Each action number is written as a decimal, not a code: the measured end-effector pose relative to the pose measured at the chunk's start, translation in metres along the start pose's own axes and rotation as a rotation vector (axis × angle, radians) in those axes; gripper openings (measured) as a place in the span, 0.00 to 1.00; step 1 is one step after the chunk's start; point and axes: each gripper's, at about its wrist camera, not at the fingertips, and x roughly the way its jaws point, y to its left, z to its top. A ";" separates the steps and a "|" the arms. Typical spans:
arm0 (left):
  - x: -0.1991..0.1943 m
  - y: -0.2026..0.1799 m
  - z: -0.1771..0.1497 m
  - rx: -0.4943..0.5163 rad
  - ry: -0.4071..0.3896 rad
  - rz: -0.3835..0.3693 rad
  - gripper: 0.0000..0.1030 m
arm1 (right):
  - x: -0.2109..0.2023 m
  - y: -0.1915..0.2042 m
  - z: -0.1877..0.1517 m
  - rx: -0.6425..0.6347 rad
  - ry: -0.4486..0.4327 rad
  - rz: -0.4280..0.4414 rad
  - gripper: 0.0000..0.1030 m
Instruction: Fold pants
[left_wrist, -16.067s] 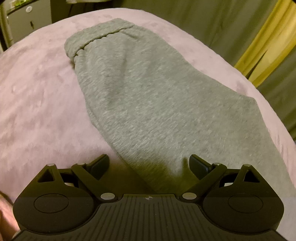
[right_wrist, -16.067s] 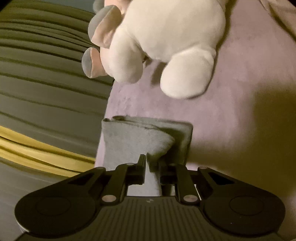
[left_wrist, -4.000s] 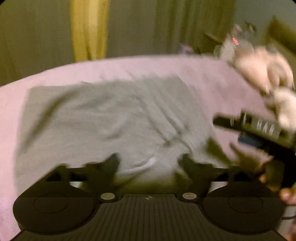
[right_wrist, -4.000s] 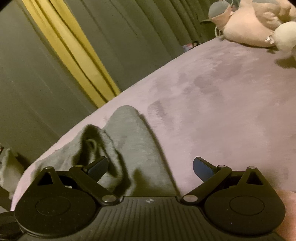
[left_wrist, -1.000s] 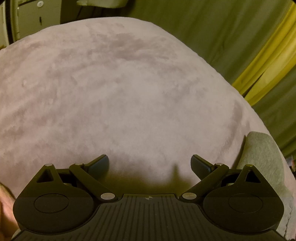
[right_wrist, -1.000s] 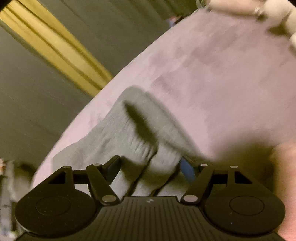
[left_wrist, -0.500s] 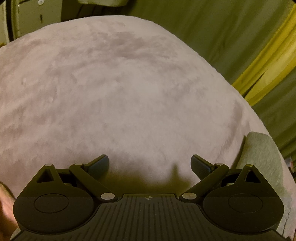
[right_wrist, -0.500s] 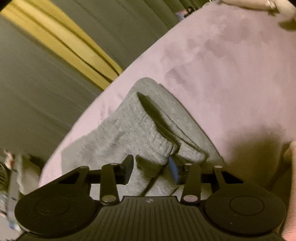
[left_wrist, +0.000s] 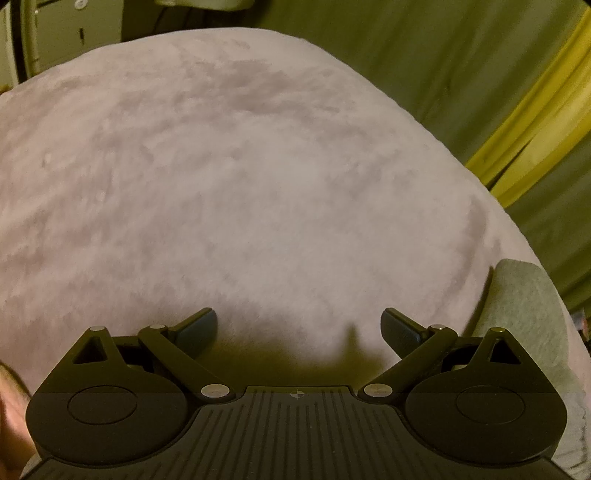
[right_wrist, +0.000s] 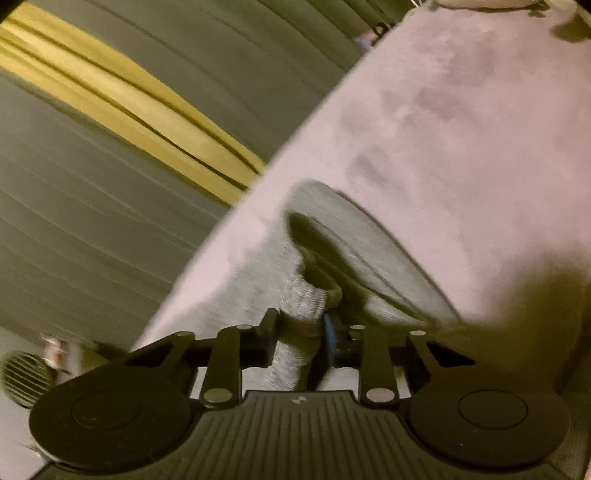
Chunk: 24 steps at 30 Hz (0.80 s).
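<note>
Pinching a bunched ribbed edge of the gray pants (right_wrist: 354, 236), the right gripper (right_wrist: 300, 325) had just been closing, and its pads pressed the cloth from both sides. No words or labels could be read anywhere; only a small mark sat on each gripper's body. The pants lay in a folded pile on the pink blanket (right_wrist: 461, 129), close to the blanket's edge beside the curtain (right_wrist: 122, 99). Past the pants, away from the curtain, the blanket was wide and bare. The right view was blurry.

The left gripper (left_wrist: 298, 325) hung over the blanket with its jaws spread wide and nothing between them. From there, only a corner of the pants (left_wrist: 524, 295) showed, off to the gripper's right, near the blanket's edge. In front of that gripper, the blanket (left_wrist: 240, 166) ran smooth to its far rounded edge.
</note>
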 end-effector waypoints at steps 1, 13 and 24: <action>0.000 0.000 0.000 -0.001 0.000 0.001 0.97 | -0.006 -0.003 0.003 0.075 0.008 0.078 0.19; -0.001 0.003 0.002 -0.012 0.001 0.008 0.97 | -0.001 -0.002 -0.013 -0.274 0.054 -0.267 0.18; -0.025 0.031 0.025 -0.133 -0.028 0.017 0.97 | -0.011 0.040 -0.021 -0.536 -0.079 -0.235 0.44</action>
